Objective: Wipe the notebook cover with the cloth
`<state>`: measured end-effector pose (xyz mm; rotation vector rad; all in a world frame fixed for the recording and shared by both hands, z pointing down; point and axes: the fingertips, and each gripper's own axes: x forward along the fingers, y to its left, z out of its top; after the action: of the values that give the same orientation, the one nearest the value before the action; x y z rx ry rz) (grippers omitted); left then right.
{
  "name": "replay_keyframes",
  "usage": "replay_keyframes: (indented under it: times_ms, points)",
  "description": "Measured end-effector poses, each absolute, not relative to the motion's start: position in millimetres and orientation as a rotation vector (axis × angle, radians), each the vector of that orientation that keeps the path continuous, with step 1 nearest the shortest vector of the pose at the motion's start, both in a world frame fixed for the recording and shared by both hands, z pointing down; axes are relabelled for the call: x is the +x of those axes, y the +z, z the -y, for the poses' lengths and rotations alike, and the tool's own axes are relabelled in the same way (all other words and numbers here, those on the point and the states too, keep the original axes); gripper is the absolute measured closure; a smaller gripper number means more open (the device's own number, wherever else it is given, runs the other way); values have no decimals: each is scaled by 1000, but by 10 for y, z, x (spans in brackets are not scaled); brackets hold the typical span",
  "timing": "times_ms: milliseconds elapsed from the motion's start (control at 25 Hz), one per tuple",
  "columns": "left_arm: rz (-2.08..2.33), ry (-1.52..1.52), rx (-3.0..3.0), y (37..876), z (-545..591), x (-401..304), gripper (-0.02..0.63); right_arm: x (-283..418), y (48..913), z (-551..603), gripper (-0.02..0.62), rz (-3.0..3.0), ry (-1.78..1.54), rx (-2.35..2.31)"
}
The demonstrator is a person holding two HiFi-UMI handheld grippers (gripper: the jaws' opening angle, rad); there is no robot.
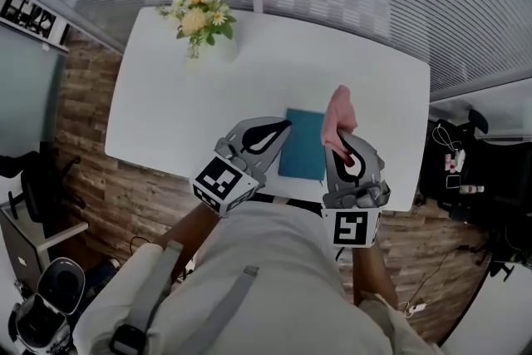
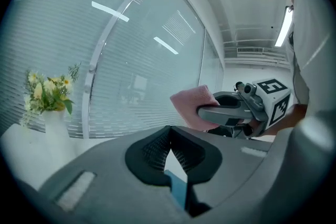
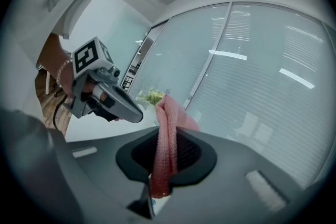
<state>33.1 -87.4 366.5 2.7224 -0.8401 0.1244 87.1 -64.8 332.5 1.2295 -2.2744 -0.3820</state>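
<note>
Right gripper (image 3: pixel 166 162): clamped on pink cloth (image 3: pixel 167 128).
Left gripper (image 2: pixel 169 134): jaws together, empty.
Notebook (image 1: pixel 302 144): flat on table (image 1: pixel 183 108), between grippers.

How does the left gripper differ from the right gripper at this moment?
The right gripper is shut on the pink cloth, which sticks up from its jaws; the left gripper is shut on nothing. In the head view the left gripper's tip is by the teal notebook's left edge, the right gripper's by its right edge. Both are grey with a marker cube.
</note>
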Motion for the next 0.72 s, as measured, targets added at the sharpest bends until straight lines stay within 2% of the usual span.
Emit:
replay_keyframes:
  times_ms: [720]
  points:
    - [687,456,2595,5085,810,349,606,638,4459,824,561,2100,-592,984]
